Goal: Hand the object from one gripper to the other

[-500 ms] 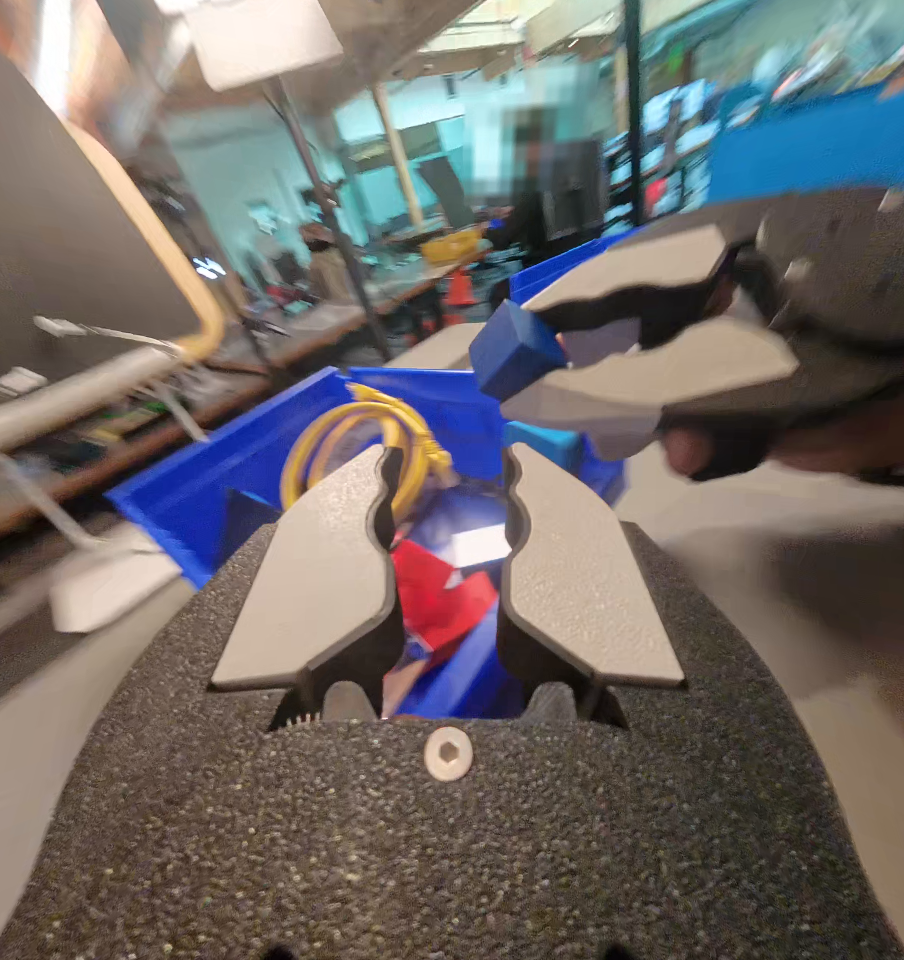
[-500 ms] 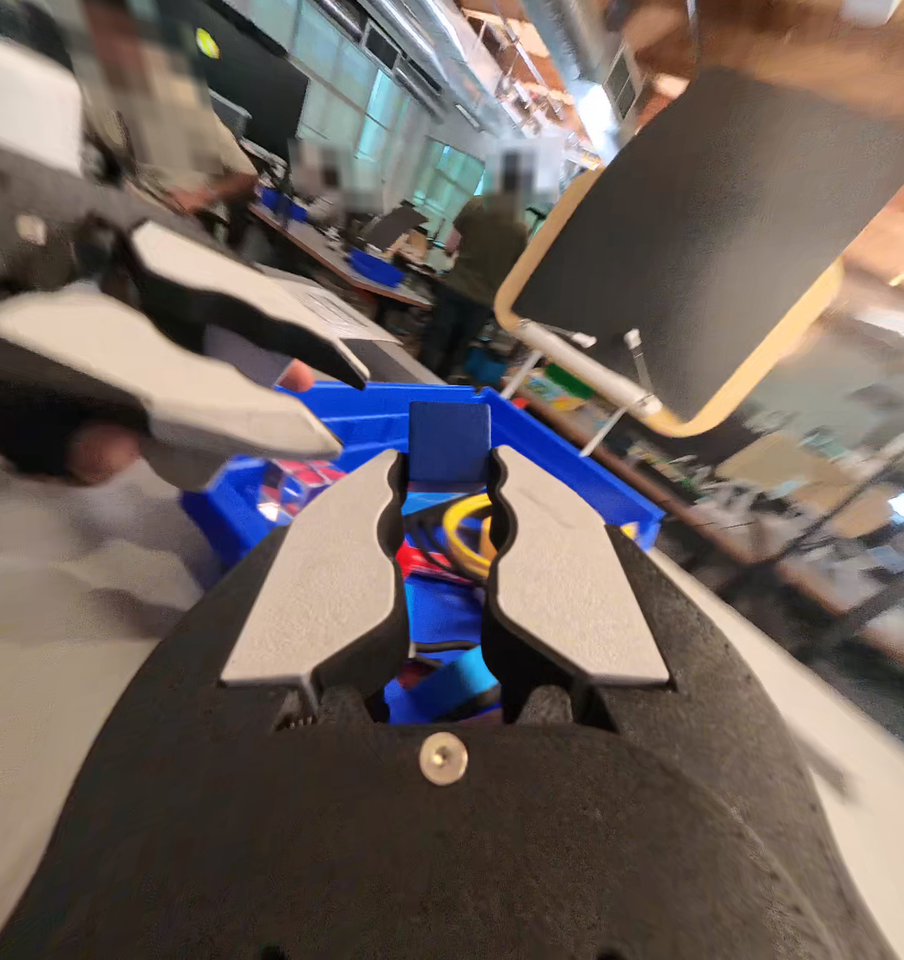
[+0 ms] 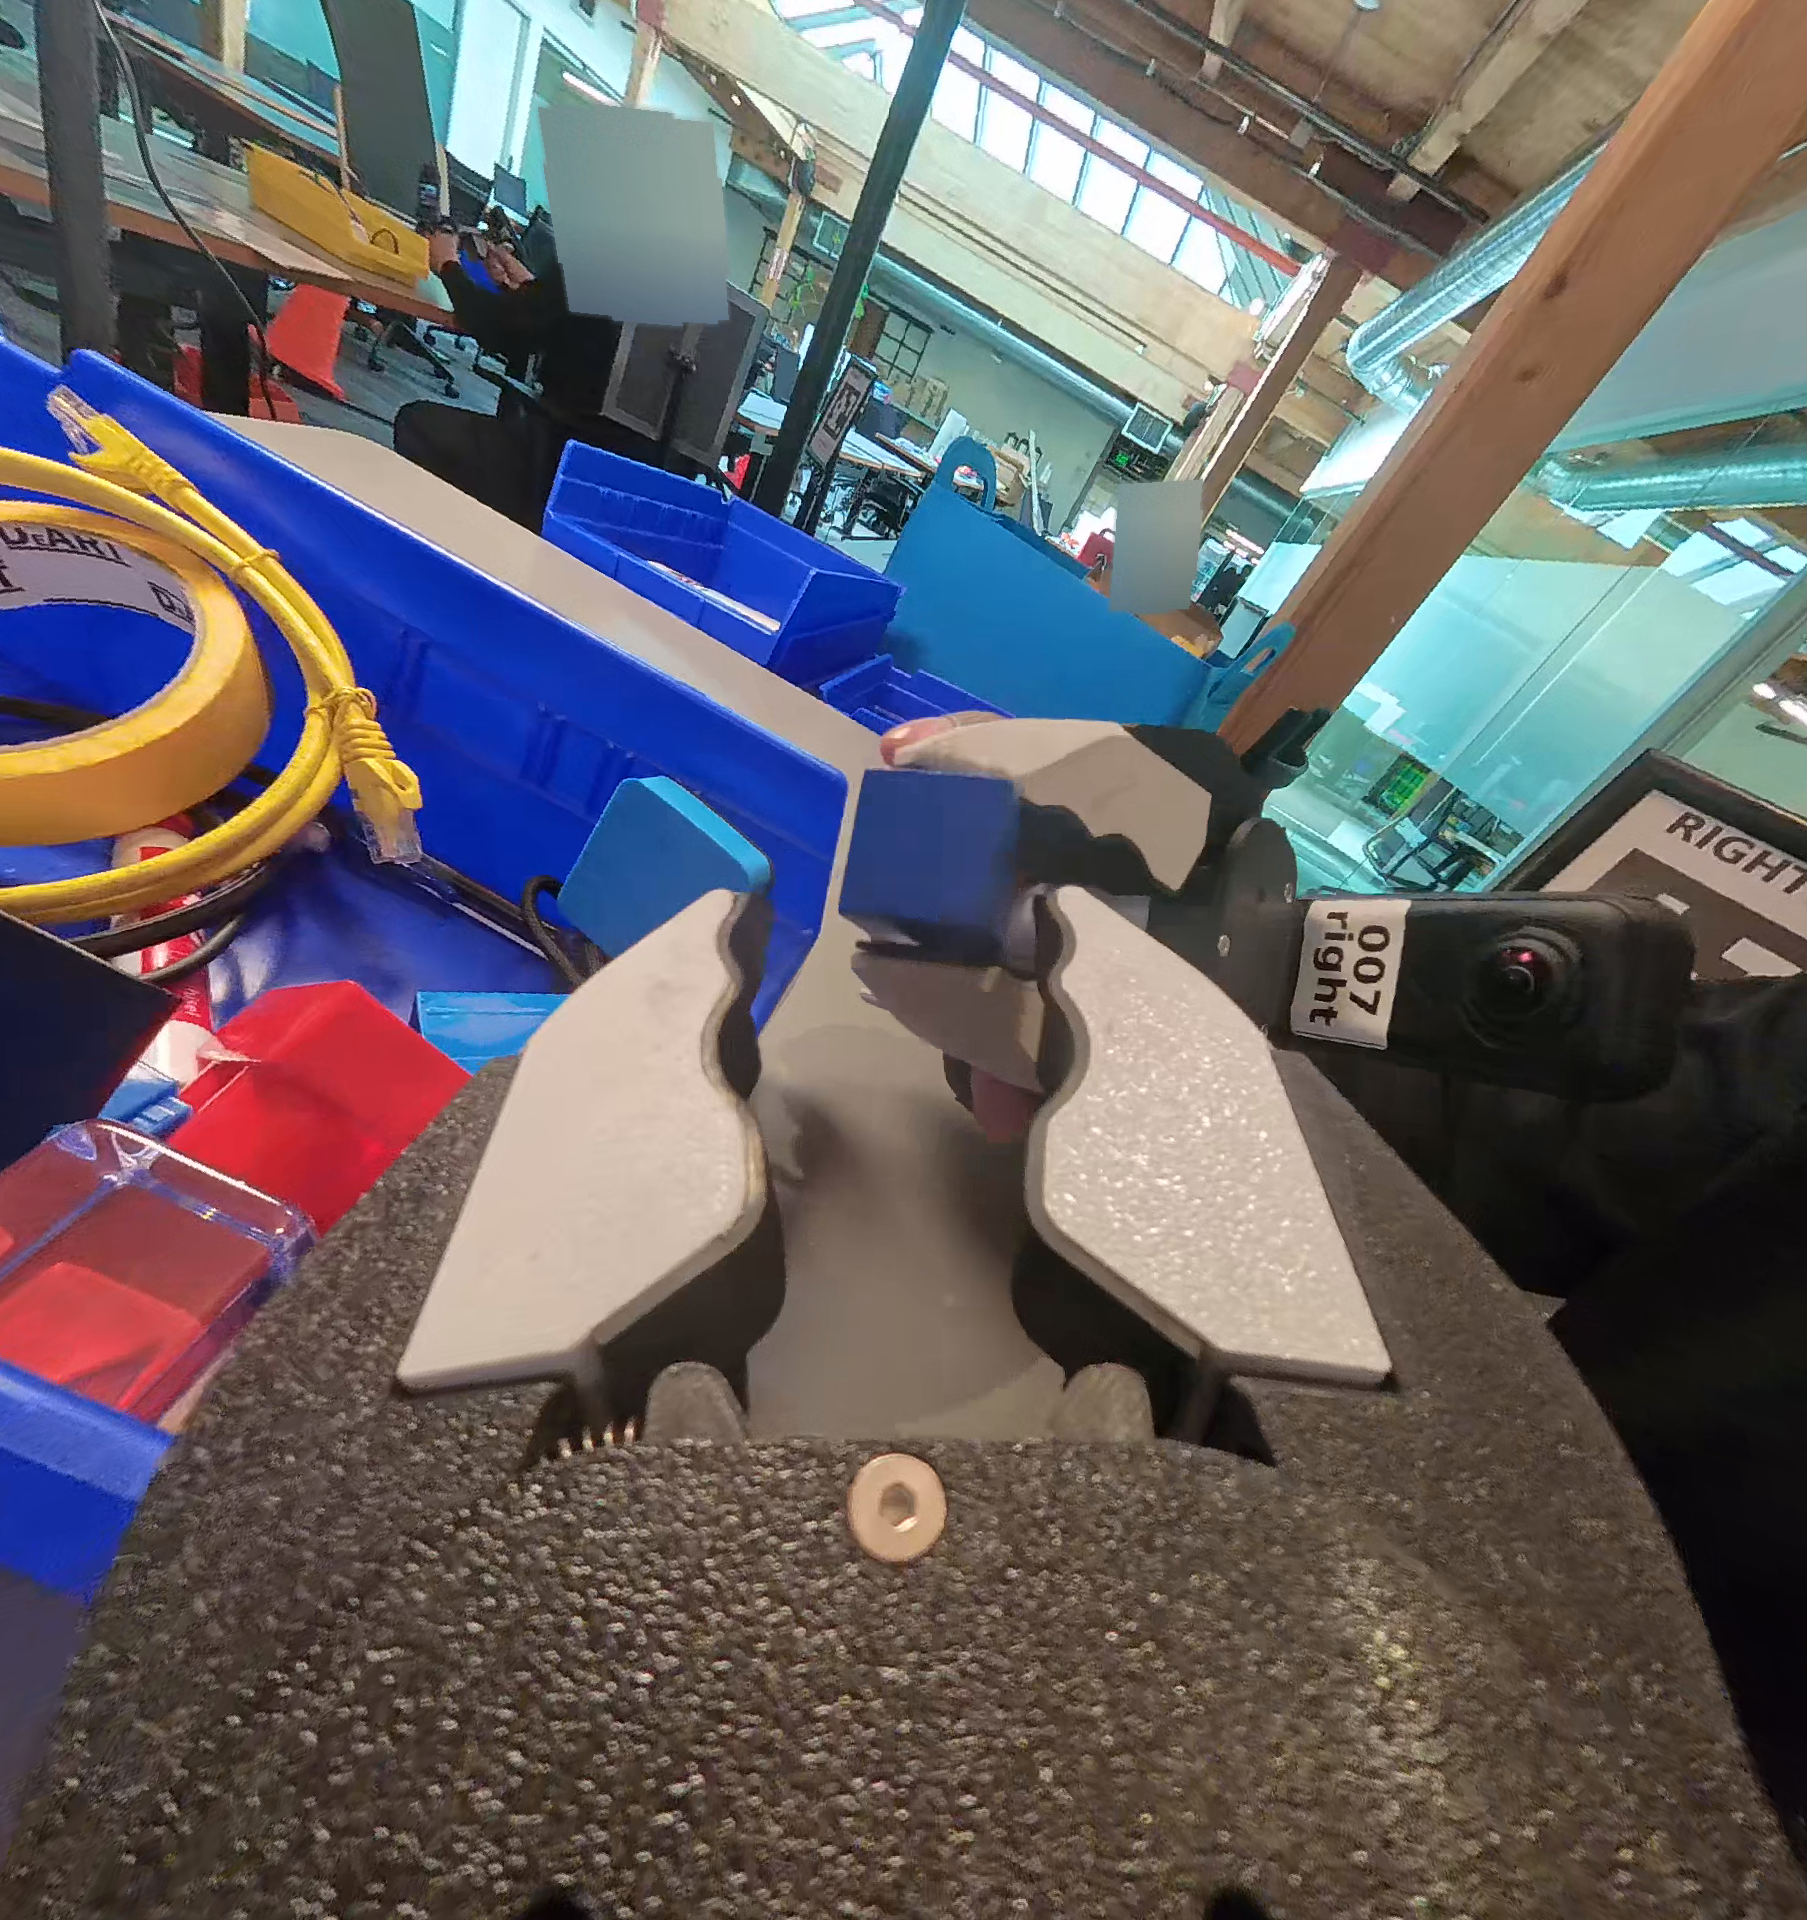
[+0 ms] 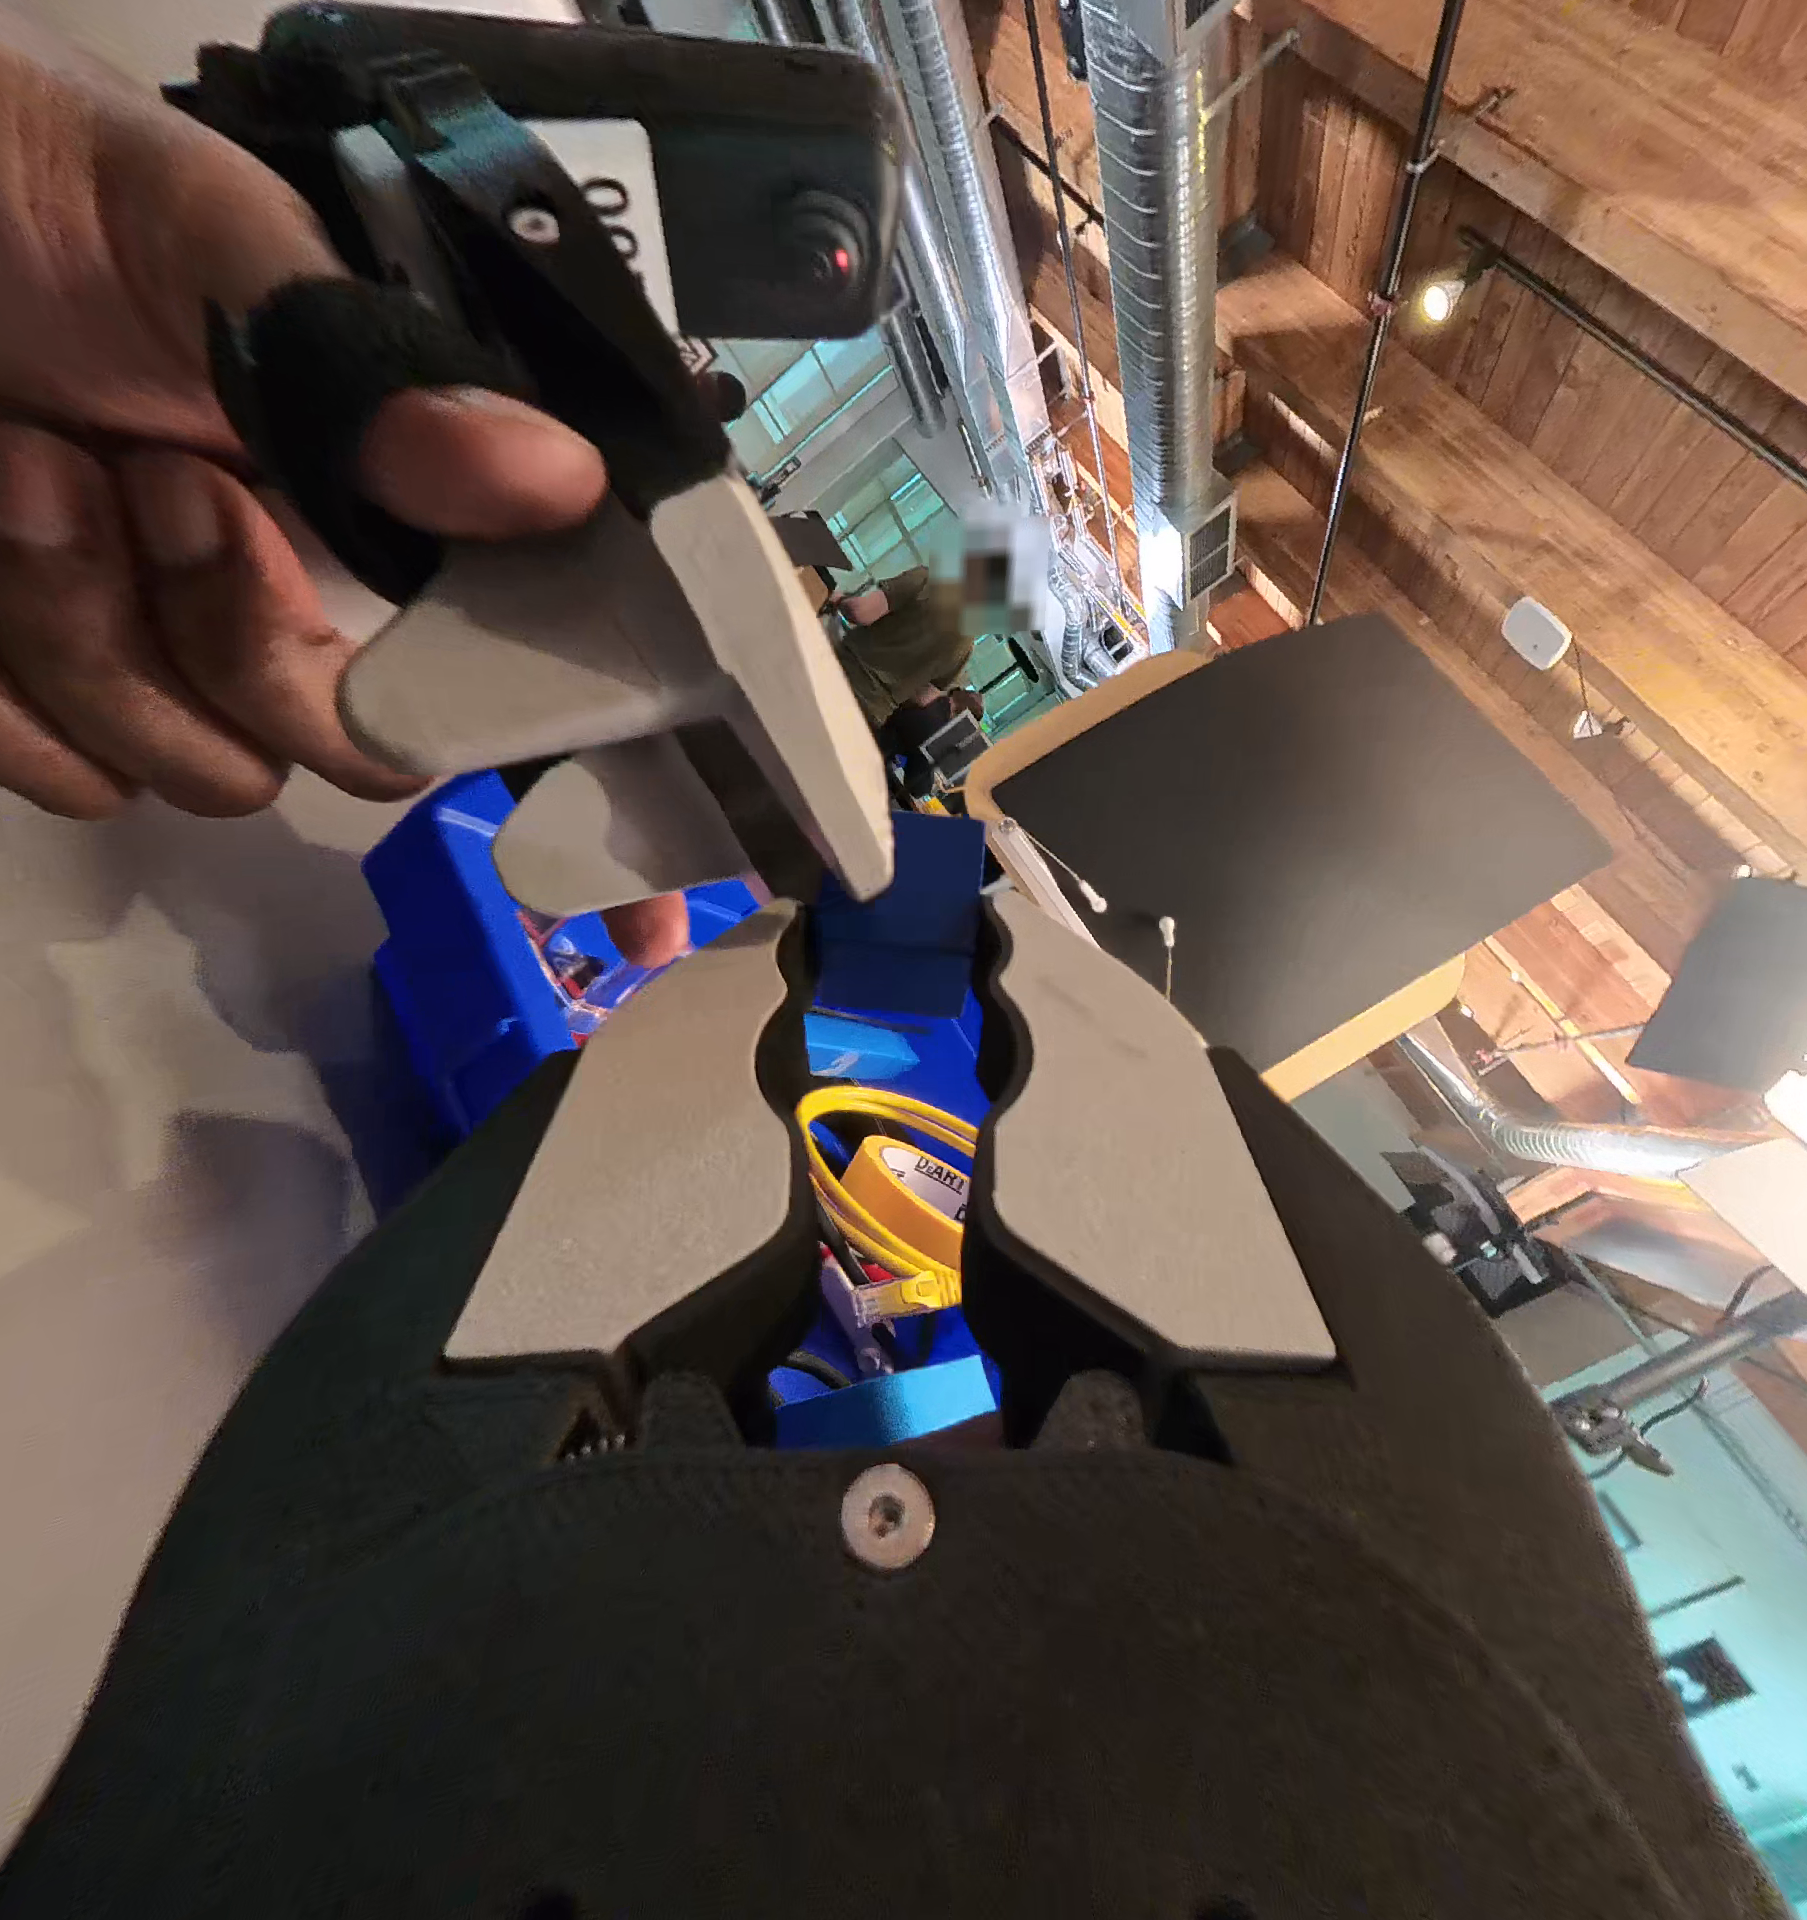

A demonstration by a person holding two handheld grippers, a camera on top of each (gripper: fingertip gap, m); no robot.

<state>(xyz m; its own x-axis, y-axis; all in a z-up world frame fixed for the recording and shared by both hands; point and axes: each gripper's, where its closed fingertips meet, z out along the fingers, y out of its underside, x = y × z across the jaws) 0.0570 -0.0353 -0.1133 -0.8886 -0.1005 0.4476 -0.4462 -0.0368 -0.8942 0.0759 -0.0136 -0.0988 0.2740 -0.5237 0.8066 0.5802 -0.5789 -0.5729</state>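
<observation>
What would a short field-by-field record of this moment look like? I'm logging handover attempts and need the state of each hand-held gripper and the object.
object: blue block
holder: right hand-held gripper, shut on the block
receiver: left hand-held gripper, open, not gripping
block position: at the left gripper's fingertips, not clearly between them
handover: not yet done
beneath: blue bin with yellow cable, roll of tape, red boxes
surface: grey table
</observation>
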